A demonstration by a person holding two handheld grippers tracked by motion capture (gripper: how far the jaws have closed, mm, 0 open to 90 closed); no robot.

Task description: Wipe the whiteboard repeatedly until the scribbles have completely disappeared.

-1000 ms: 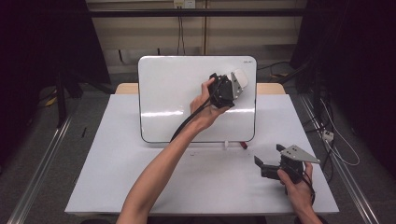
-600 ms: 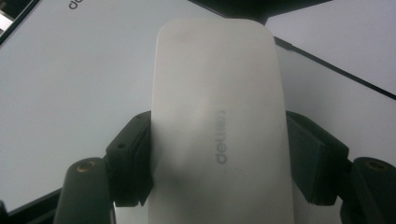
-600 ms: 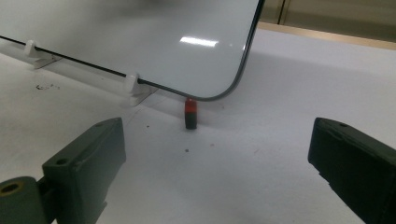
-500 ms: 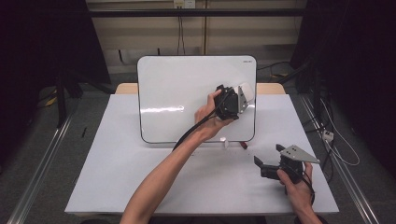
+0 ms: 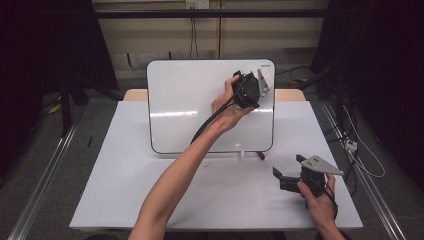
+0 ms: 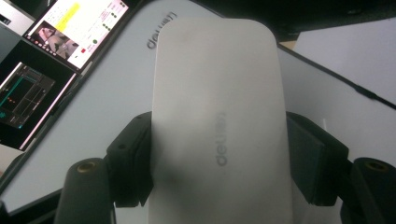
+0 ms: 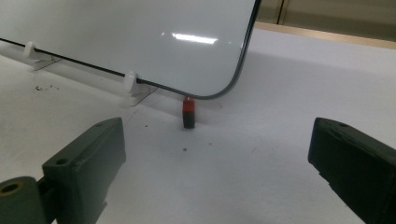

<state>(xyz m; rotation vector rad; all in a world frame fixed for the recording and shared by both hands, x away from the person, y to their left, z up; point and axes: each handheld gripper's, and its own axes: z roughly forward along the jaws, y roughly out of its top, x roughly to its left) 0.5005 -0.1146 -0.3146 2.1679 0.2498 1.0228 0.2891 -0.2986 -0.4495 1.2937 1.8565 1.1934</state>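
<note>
A white board (image 5: 190, 110) stands upright at the back of the white table (image 5: 125, 195). My left gripper (image 5: 247, 90) is raised against the board's upper right part. It is shut on a white eraser (image 6: 217, 116), whose flat face lies toward the board (image 6: 112, 93). The black pads (image 6: 133, 163) press on both long sides of the eraser. My right gripper (image 5: 288, 166) rests low at the table's right front, open, nothing between its jaws. Ahead of its jaws (image 7: 219, 158), a red and black marker (image 7: 188, 112) lies at the board's lower right corner (image 5: 261, 156).
White clip feet (image 7: 132, 86) hold up the board's lower edge. Small dark specks dot the table in front of it. Cables (image 5: 357, 150) run along the floor to the right of the table, and a metal rail (image 5: 45, 180) runs along the left.
My left gripper, with the eraser, dipped down and right across the board, then rose back toward its top right corner. The right gripper has stayed put.
</note>
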